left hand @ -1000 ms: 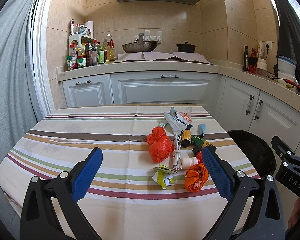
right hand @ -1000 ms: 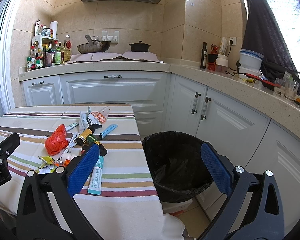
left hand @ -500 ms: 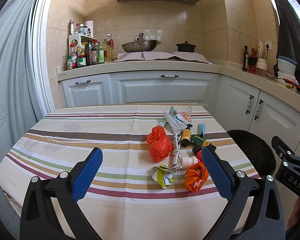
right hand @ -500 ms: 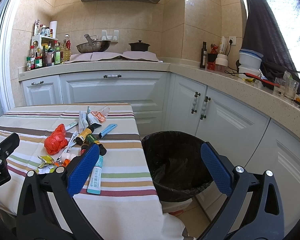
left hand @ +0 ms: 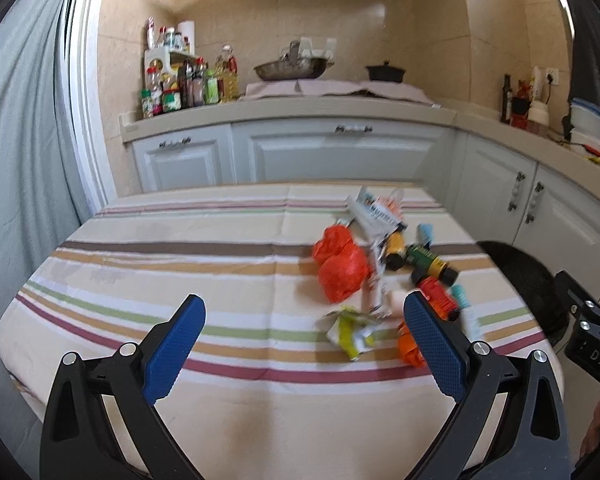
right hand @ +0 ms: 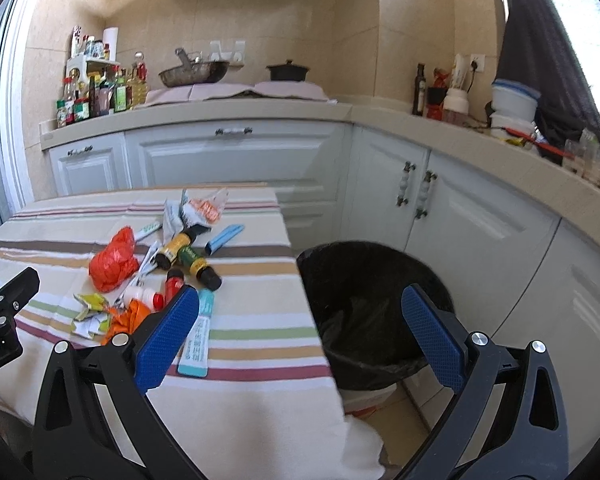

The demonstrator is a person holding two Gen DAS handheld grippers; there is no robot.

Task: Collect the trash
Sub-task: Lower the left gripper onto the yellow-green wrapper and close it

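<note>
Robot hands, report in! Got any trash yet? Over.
Left gripper open, empty. Right gripper open, empty. Trash pile on table, bin beside it. Nothing blocking.

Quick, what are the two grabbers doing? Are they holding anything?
Left gripper: open, holding nothing.
Right gripper: open, holding nothing.

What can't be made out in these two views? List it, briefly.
- Orange bag: left wrist view, partly behind the left gripper.
- Blue tube: right wrist view, print blurred, partly behind the right gripper.
- Bin: contents lost in the black liner; cut off by the table in the left view.
</note>
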